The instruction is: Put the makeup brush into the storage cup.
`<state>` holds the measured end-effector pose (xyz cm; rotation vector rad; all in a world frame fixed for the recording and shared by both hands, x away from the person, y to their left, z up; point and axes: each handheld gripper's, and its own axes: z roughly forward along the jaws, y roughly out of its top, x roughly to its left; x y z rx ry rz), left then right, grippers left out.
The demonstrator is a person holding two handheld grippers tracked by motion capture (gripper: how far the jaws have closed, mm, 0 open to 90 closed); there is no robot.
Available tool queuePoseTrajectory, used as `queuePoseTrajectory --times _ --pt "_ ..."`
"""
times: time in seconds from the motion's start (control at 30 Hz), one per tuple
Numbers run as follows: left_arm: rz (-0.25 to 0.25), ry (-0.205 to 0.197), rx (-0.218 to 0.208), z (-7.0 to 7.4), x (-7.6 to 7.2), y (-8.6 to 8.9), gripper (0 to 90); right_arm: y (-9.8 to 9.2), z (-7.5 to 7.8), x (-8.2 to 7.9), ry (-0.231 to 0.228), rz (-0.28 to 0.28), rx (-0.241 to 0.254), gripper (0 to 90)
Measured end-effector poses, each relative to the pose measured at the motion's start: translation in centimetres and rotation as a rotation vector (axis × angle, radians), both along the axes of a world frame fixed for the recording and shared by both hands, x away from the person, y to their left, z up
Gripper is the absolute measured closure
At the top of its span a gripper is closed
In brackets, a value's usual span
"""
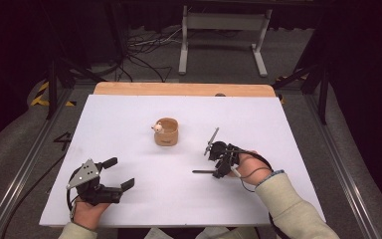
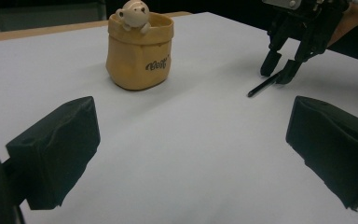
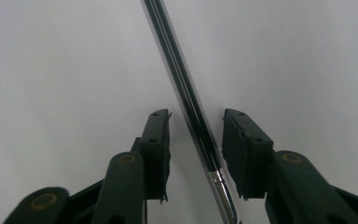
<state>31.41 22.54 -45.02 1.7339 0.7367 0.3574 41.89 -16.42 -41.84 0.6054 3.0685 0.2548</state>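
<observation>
From the high view, we judge the right gripper [image 1: 210, 159] should close squarely on the pen [image 1: 203, 172] lying on the white table [image 1: 129, 124], right of the pot [image 1: 166, 132]. In the left gripper view, our left gripper [image 2: 191, 149] gapes wide, empty. In the right gripper view, the pen [image 3: 186, 98] lies between slightly parted jaws, ungripped.

The pen [image 3: 186, 98] runs off the right gripper view's top and bottom edges.
</observation>
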Motion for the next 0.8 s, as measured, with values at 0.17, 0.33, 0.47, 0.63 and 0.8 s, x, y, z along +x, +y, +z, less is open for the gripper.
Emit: queuePoseTrajectory --times 0.17,0.33,0.47,0.63,0.8 --pt "0.000 0.002 -0.001 0.00 -0.01 0.00 3.6 0.07 -0.08 0.02 0.003 0.009 -0.011 68.4" --pt "0.002 -0.004 -0.003 0.03 -0.07 0.00 3.8 0.09 -0.05 0.00 0.004 0.022 -0.023 75.9" --pt "0.013 -0.029 0.004 0.06 -0.13 0.04 3.2 0.12 -0.07 0.00 -0.002 0.027 -0.030 80.7" --pt "0.017 -0.065 0.010 0.11 -0.20 0.06 2.9 0.14 -0.06 0.04 0.001 0.043 -0.037 83.3" --pt "0.002 -0.051 0.006 0.17 -0.16 0.03 3.2 0.18 -0.05 0.08 0.006 0.054 -0.040 83.7"
